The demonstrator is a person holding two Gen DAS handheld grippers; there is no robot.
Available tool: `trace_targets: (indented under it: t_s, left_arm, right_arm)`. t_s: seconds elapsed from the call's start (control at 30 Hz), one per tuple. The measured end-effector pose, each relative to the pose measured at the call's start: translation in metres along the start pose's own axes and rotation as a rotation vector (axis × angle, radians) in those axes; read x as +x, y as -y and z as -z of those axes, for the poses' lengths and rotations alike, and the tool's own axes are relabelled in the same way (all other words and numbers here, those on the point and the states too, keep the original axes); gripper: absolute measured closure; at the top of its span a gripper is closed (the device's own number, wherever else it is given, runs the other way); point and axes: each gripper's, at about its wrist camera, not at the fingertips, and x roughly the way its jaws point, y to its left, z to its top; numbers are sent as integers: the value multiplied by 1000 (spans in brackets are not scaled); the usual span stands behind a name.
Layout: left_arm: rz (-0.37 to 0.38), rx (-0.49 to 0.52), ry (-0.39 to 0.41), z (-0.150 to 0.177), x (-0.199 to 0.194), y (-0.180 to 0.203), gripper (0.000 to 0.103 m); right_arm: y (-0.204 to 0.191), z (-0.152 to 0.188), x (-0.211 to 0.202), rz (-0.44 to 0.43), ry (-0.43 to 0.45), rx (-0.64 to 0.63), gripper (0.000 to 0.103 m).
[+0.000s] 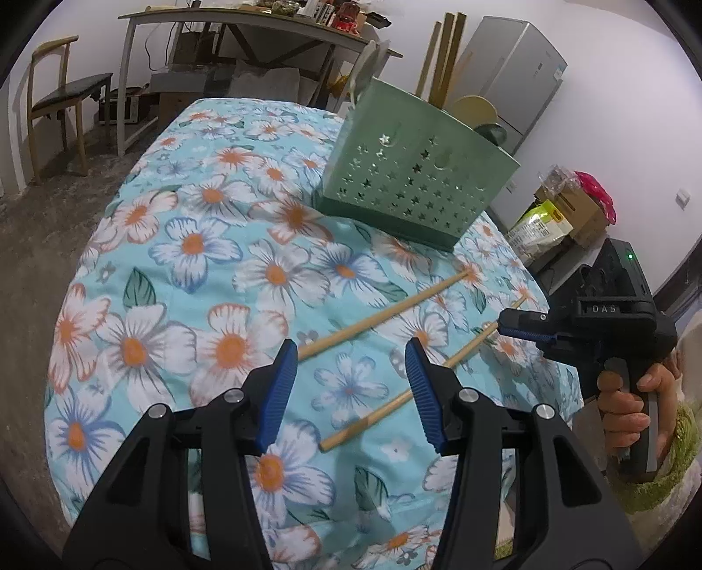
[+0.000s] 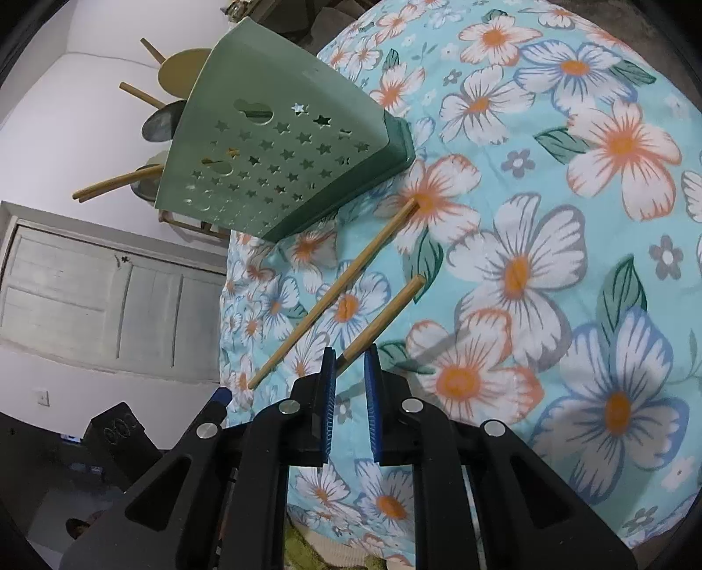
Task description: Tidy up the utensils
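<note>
Two wooden chopsticks lie on the floral cloth (image 1: 175, 245). The left chopstick (image 1: 381, 313) (image 2: 333, 293) lies free. The thin end of the right chopstick (image 1: 395, 401) (image 2: 386, 315) sits between the narrow jaws of my right gripper (image 2: 350, 350) (image 1: 524, 326), which is shut on it; a hand (image 1: 623, 407) holds that gripper. My left gripper (image 1: 351, 377) hangs open above the chopsticks' thick ends, with nothing between its fingers. Behind stands a green star-punched utensil holder (image 1: 417, 175) (image 2: 285, 153) with chopsticks (image 2: 118, 179) and spoons (image 2: 184, 65) sticking out.
The cloth-covered table drops off at its right edge (image 1: 544, 289). Past it are boxes and bags (image 1: 566, 210) and a grey fridge (image 1: 513, 74). A chair (image 1: 57, 101) and a cluttered desk (image 1: 245, 26) stand at the back left. A panelled door (image 2: 109, 298) is in the right wrist view.
</note>
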Motion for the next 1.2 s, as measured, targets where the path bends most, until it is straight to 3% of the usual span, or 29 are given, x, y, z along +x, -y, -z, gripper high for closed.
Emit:
trace_targets:
  t_s: [0.33, 0.6, 0.87, 1.1, 1.2]
  left_arm:
    - [33, 19, 0, 2, -2, 7, 56]
    - [43, 179, 13, -23, 1, 34, 56]
    - [106, 272, -83, -51, 40, 57, 57]
    - [128, 389, -166, -63, 77, 78, 68]
    - [138, 430, -191, -64, 88, 85, 71]
  right_arm:
    - [12, -5, -16, 15, 0, 14, 90]
    - [21, -14, -11, 75, 52, 24, 88]
    - [39, -20, -2, 91, 84, 98, 87]
    - [21, -21, 8, 177, 140, 48, 84]
    - [13, -23, 12, 204, 155, 30, 78]
